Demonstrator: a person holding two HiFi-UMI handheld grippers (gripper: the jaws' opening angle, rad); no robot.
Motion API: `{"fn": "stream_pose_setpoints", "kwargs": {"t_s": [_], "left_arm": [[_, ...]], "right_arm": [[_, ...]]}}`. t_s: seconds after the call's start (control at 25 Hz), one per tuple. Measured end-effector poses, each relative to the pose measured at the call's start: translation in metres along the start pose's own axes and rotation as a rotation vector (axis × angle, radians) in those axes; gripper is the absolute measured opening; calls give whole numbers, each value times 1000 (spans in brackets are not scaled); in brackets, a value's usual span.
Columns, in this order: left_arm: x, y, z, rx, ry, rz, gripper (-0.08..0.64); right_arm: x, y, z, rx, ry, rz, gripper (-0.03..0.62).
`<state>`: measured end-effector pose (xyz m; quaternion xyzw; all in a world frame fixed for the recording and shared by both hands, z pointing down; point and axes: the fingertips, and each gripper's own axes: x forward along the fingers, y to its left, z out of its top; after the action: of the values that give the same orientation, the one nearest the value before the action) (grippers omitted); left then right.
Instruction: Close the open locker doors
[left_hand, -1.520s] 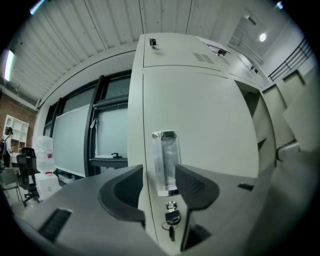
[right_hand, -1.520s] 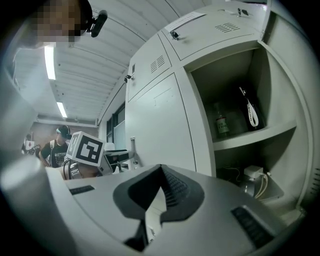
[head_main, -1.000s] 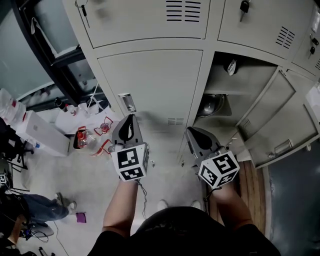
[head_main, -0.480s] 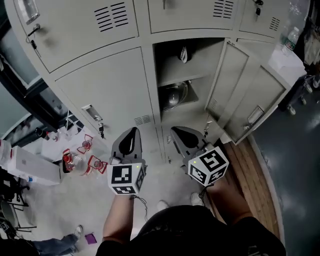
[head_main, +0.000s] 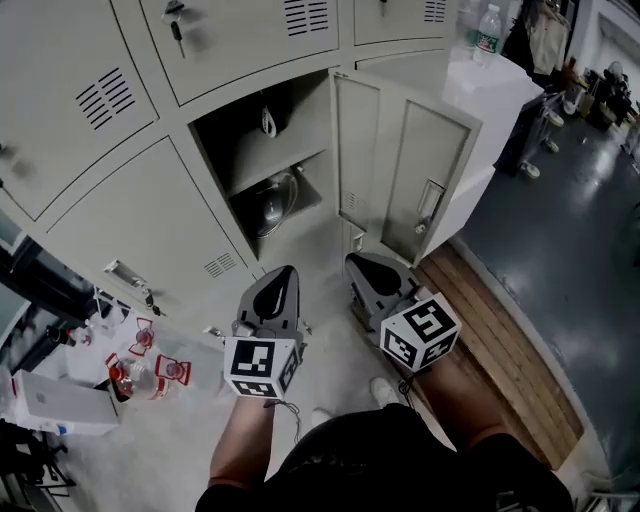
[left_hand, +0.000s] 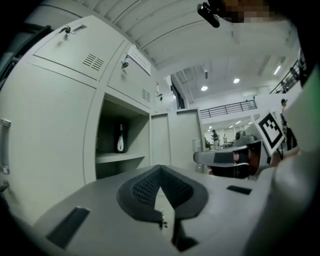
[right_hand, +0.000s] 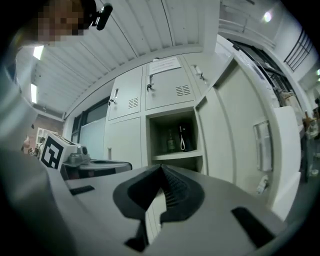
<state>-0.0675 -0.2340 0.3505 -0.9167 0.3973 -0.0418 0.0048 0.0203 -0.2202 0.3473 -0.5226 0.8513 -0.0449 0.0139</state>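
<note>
head view: left gripper (head_main: 280, 274) and right gripper (head_main: 359, 264) clenched empty, locker door (head_main: 405, 170) open, shelf items (head_main: 268, 121) indistinct.

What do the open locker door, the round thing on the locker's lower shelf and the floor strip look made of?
Open locker door: likely painted sheet metal, matte pale grey, with pressed panels and punched vents.
Round thing: probably polished metal; it gleams with reflections.
Floor strip: looks like brown wooden planks, showing parallel seams.
</note>
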Motion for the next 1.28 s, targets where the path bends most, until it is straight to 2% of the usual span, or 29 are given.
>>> {"fn": "stream_pose_setpoints", "kwargs": {"t_s": [0.32, 0.64, 0.92, 1.24, 1.28], "left_arm": [[39, -71, 5, 1, -7, -160, 5], [62, -120, 6, 1, -14, -262, 5], [75, -141, 5, 6, -8, -289, 5], [88, -155, 3, 0, -2, -276, 5], [90, -156, 3, -2, -2, -272, 5]], "right_arm": [[-62, -69, 6, 9, -19, -172, 0], [-99, -124, 9, 5, -28, -266, 0], [-106, -154, 11, 17, -40, -274, 0], [-102, -168, 11, 2, -37, -204, 2], [-100, -168, 11, 6, -38, -186, 118]]}}
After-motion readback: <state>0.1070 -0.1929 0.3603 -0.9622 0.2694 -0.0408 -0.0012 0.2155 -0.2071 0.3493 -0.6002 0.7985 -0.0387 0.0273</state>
